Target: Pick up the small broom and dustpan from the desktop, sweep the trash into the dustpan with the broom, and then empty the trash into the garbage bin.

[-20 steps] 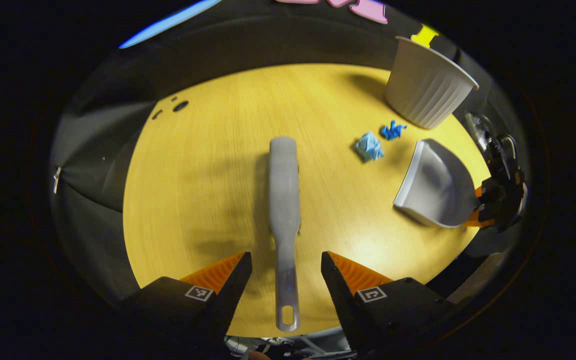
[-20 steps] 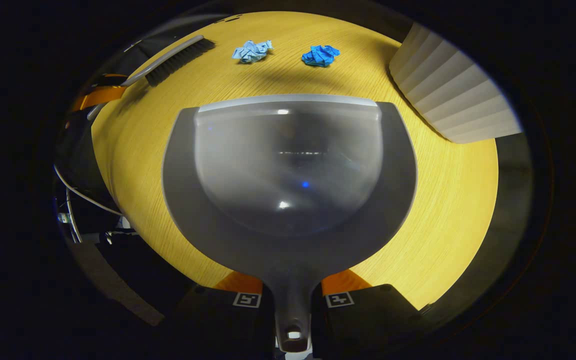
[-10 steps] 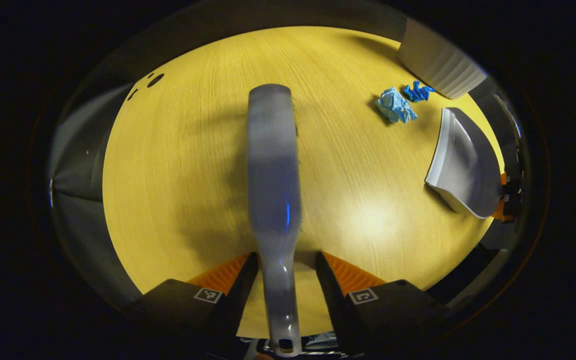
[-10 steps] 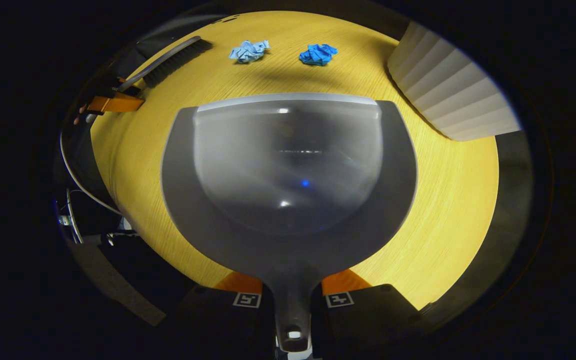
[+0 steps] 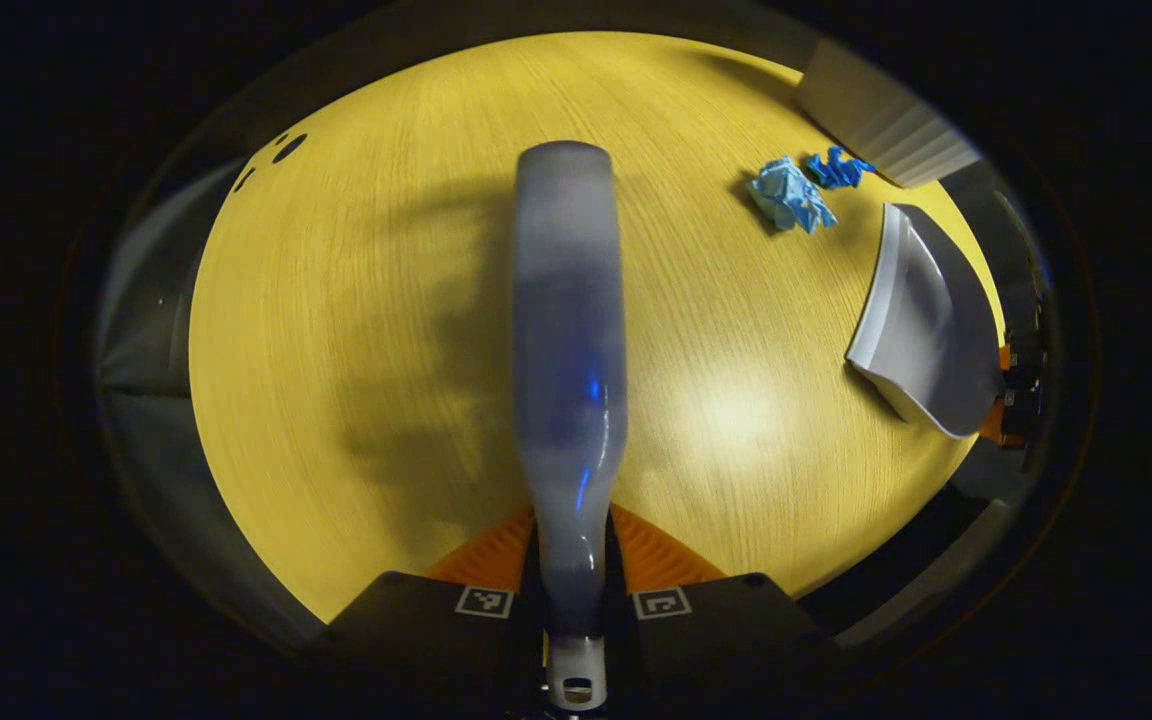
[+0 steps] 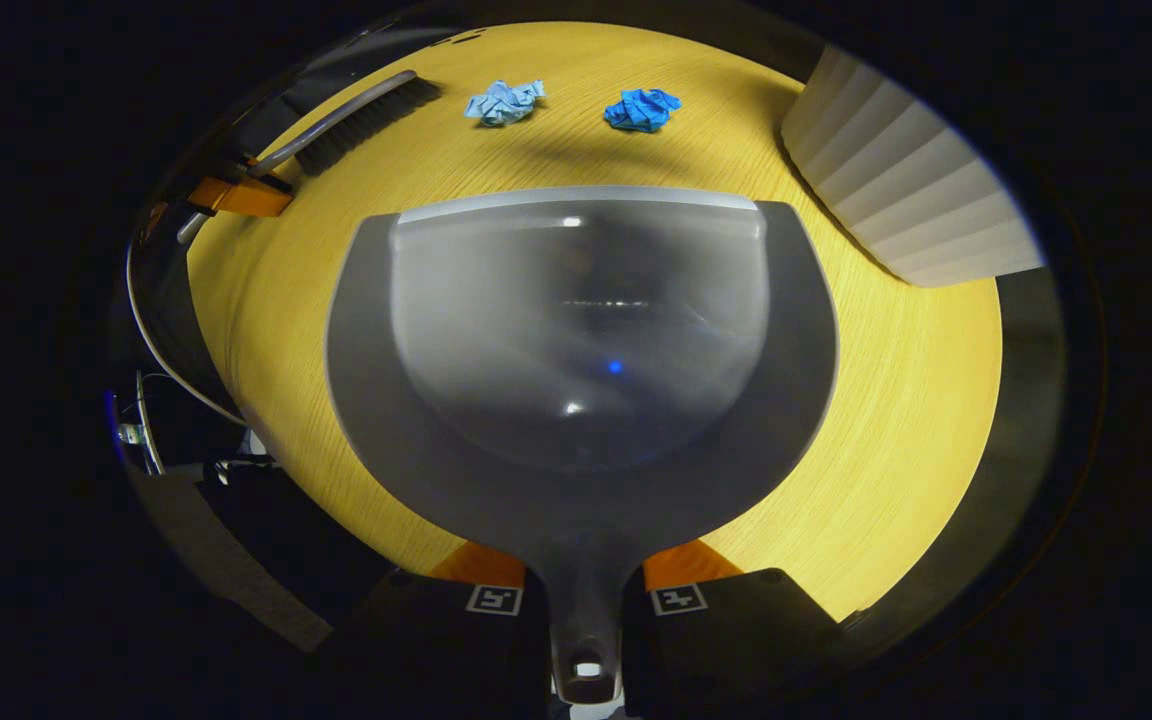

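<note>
Left gripper view: the left gripper pinches the narrow handle of the broom, both fingers pressed against its sides. The broom runs straight ahead from the fingers over the yellow wooden table; its grey back faces the camera, so the bristles are hidden beneath it, and it appears slightly blurred. The handle's end, with a hanging hole, pokes out below the fingers. Far right, the dustpan is seen side-on, its handle end cut off at the edge of the picture.

Right gripper view: the right gripper clamps the stem of the dustpan, one finger on each side. The grey, glossy pan spreads ahead of the fingers, its straight front lip toward two crumpled wads: a pale blue paper ball and a darker blue paper ball, apart from each other and from the lip. Whether the lip touches the table cannot be told. The ribbed white bin stands at upper right, its top cut off. At upper left the broom shows dark bristles.
</note>
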The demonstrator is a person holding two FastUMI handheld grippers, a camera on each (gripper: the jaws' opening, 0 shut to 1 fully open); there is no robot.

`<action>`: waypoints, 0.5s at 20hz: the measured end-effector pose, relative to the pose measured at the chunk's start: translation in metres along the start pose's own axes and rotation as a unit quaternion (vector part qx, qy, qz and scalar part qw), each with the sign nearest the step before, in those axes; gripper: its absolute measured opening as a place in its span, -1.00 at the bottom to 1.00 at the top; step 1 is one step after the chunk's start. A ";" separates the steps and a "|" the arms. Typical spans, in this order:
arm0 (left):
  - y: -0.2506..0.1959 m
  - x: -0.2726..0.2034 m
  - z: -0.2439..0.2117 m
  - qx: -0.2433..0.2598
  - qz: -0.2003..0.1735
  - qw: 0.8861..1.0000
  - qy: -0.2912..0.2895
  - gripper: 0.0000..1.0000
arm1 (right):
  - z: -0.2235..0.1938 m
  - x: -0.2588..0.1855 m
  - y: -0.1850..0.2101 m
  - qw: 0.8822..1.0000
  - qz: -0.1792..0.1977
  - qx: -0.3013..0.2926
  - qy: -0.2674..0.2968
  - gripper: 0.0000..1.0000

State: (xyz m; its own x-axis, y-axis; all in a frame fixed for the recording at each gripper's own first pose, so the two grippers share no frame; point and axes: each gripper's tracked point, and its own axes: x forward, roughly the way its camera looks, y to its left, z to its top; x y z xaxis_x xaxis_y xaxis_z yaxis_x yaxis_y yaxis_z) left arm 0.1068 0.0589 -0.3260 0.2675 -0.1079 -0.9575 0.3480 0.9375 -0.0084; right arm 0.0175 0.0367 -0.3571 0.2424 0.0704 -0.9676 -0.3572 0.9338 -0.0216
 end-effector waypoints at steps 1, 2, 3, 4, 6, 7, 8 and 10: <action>0.002 0.001 0.004 0.004 0.006 1.000 -0.005 -0.40 | 0.000 0.000 0.000 1.000 -0.001 0.001 -0.003 -0.37; 0.003 0.001 0.010 0.010 0.010 1.000 -0.010 -0.48 | 0.000 -0.001 0.000 1.000 -0.002 0.000 -0.003 -0.37; 0.003 -0.001 0.018 0.019 0.013 1.000 -0.019 -0.49 | 0.000 -0.001 0.000 1.000 -0.002 0.002 -0.005 -0.37; -0.001 -0.002 0.027 0.029 0.008 0.999 -0.024 -0.50 | 0.001 0.000 0.000 1.000 -0.003 0.005 -0.007 -0.37; -0.007 -0.009 0.051 0.054 0.007 0.998 -0.044 -0.51 | 0.000 -0.001 0.001 1.000 -0.004 0.007 -0.010 -0.37; -0.006 -0.011 0.065 0.070 0.015 0.996 -0.052 -0.51 | 0.000 -0.001 0.001 1.000 -0.004 0.008 -0.011 -0.37; -0.009 -0.013 0.077 0.085 0.020 0.995 -0.056 -0.51 | 0.000 -0.001 0.001 1.000 -0.004 0.008 -0.011 -0.37; -0.017 -0.011 0.095 0.118 0.021 0.991 -0.055 -0.51 | -0.001 0.000 0.001 1.000 -0.004 0.008 -0.009 -0.37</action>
State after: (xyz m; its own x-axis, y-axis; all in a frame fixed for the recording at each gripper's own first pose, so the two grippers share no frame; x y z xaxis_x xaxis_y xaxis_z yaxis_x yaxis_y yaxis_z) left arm 0.1835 0.0124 -0.2875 0.3783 -0.1192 -0.9180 0.5313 0.8401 0.1098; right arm 0.0165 0.0375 -0.3572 0.2615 0.0691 -0.9627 -0.3401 0.9400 -0.0249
